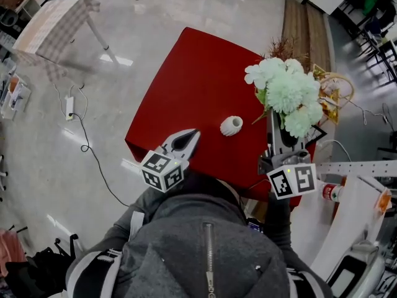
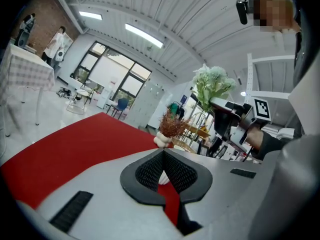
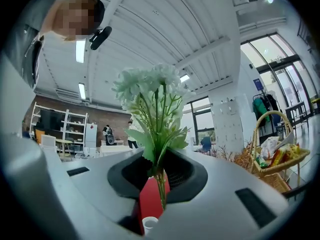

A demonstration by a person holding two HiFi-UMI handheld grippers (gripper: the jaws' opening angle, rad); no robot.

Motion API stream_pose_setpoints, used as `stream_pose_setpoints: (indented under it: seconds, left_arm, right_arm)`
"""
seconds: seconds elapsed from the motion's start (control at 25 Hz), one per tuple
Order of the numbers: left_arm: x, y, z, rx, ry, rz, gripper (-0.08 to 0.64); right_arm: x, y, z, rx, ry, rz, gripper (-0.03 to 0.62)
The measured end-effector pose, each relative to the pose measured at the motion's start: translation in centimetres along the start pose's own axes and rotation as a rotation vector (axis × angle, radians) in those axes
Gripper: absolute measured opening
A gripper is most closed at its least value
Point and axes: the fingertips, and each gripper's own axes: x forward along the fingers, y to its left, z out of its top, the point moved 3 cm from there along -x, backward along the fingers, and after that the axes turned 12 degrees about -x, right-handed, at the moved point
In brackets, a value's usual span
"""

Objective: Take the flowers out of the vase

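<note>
A wicker basket stands near the red table (dried reddish sprigs alongside).

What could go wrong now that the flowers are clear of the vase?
The right hand-held gripper pinches only the thin stems low down, so the top-heavy flowers could tip or slip. They hang close to the wicker basket and might snag. The left hand-held gripper sits near the free-standing vase and could knock it.

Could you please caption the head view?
Right hand-held gripper holds the white flowers clear of the vase on the red table.
</note>
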Motion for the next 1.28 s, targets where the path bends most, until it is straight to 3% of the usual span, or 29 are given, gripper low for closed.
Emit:
stream_pose_setpoints:
  seconds: [0.84, 1.28]
  left_arm:
    - [0.2, 0.1, 0.0, 0.004, 0.005, 0.000, 0.006]
    - [0.4, 0.4, -0.2, -0.027, 0.004, -0.003, 0.006]
  right_arm:
    - [-2.6, -1.7, -5.7, 0.046, 0.148, -0.106, 0.060]
    - [-4.2, -1.3, -10.2, 0.100, 0.284, -0.143, 0.060]
